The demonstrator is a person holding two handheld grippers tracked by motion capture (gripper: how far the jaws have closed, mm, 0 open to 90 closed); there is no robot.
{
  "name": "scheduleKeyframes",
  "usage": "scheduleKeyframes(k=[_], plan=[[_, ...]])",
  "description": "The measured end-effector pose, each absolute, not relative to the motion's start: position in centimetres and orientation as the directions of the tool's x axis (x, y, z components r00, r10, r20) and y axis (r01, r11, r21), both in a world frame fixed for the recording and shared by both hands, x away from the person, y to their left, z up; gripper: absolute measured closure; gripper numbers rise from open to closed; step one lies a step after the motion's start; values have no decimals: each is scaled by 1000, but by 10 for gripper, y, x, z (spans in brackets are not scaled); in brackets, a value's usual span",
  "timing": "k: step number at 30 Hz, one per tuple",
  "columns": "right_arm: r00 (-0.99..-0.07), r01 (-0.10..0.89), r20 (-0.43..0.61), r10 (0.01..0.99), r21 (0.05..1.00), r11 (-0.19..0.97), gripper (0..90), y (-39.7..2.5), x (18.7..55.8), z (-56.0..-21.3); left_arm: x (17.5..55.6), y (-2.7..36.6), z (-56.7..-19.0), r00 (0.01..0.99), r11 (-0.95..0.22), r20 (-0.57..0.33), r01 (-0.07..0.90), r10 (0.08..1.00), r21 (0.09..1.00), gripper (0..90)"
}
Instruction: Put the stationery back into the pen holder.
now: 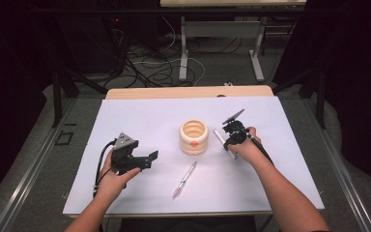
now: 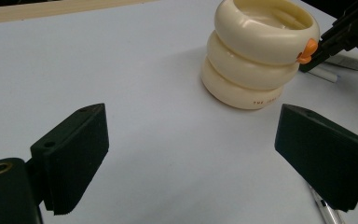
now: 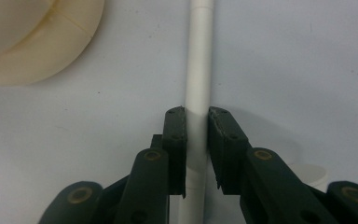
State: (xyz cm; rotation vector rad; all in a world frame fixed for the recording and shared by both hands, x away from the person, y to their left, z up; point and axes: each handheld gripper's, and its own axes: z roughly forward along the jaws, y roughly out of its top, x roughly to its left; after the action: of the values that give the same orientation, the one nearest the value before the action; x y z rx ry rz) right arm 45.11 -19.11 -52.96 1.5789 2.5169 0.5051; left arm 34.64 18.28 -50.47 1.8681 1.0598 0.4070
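Gripping white pen (image 3: 199,70) with right gripper (image 3: 197,140), jaws closed on barrel, pen flat on table (image 1: 140,116) beside cream holder (image 1: 193,137). We kept left gripper (image 2: 191,154) wide, empty. Holder empty; clear pen (image 1: 184,180) untouched. Lift, insertion remained, we judged.

The right gripper (image 3: 196,140) is black, with brass-coloured rivets, and the pen (image 3: 199,60) pinched between its jaws is plain white. Just up-left of those jaws stands a cream ringed holder (image 3: 37,37) with a small orange tab (image 2: 306,50). The left gripper (image 2: 191,158) is black too, over a pale lilac-white mat (image 1: 140,116). A clear, silvery pen (image 1: 184,180) lies beside it.
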Motion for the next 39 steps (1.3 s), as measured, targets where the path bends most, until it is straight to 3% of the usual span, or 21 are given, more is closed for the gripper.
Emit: scheduleKeyframes(k=[39], plan=[[-354, 888, 140, 925, 361, 285, 785, -197, 450, -531, 347, 184, -506, 574, -201, -152, 504, 805, 840, 98]])
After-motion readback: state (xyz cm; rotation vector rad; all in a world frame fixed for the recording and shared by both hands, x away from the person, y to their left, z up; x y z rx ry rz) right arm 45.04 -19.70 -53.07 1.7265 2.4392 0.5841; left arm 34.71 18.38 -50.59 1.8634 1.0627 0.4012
